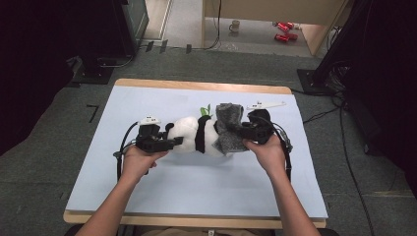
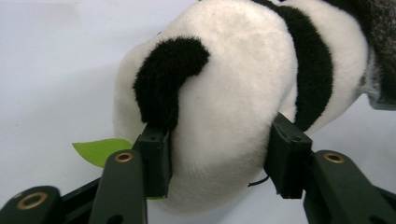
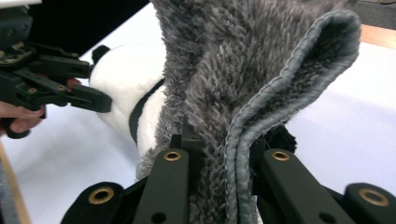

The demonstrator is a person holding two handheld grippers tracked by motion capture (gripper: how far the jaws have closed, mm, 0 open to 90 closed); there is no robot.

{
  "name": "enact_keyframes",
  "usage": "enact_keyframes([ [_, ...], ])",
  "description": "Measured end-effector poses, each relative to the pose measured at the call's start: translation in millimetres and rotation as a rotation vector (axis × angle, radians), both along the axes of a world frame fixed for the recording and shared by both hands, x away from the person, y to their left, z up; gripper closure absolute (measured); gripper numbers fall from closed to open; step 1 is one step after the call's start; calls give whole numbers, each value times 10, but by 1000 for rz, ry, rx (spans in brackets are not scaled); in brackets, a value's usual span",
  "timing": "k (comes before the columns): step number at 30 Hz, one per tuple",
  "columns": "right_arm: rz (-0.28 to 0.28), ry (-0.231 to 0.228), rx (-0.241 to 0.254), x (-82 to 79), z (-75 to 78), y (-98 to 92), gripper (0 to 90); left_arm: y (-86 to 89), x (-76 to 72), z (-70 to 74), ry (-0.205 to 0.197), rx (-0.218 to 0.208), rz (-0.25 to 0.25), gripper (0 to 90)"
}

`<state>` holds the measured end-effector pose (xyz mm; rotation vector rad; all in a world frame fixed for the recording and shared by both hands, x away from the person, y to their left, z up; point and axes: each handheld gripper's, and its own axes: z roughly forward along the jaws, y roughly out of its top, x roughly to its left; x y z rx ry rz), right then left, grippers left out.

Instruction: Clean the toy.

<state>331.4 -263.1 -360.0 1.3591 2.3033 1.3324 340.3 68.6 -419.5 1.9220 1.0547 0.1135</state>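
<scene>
A black-and-white plush panda (image 1: 189, 135) lies on its side in the middle of the pale blue table top (image 1: 147, 103). My left gripper (image 1: 177, 142) comes in from the left. Its jaws sit on either side of the panda's white head (image 2: 224, 93), with both pads pressed into the fur just below a black ear (image 2: 168, 79). A fuzzy grey cloth (image 1: 227, 129) is draped over the panda's other end. My right gripper (image 1: 241, 132) is shut on a fold of that cloth (image 3: 224, 70), its stitched hem caught between the jaws. The right gripper view has the left gripper (image 3: 88, 100) at the panda (image 3: 121, 79).
A green felt leaf (image 2: 100, 149) sticks out beside the panda. A white flat strip (image 1: 265, 104) lies at the back right of the table. On the floor beyond are a mug (image 1: 235, 25) and red items (image 1: 283, 30). Cables run along the right side (image 1: 344, 142).
</scene>
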Motion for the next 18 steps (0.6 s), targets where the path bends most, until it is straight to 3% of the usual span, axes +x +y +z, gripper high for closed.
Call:
enact_keyframes([
  [2, -7, -10, -11, 19, -18, 48, 787, 24, 12, -21, -7, -12, 0, 453],
  [8, -29, 1, -10, 96, -52, 29, 786, 111, 38, -67, -79, -35, -45, 321],
  [10, -30, 1, -6, 112, -60, 18, 784, 156, 41, -80, -97, -35, -69, 315],
  [14, -35, -2, -5, 150, -71, 6, 779, 267, 38, -112, -175, -22, -114, 313],
  [18, -47, -3, -9, 205, -87, 9, 777, 307, 76, -163, -204, -18, -121, 296],
])
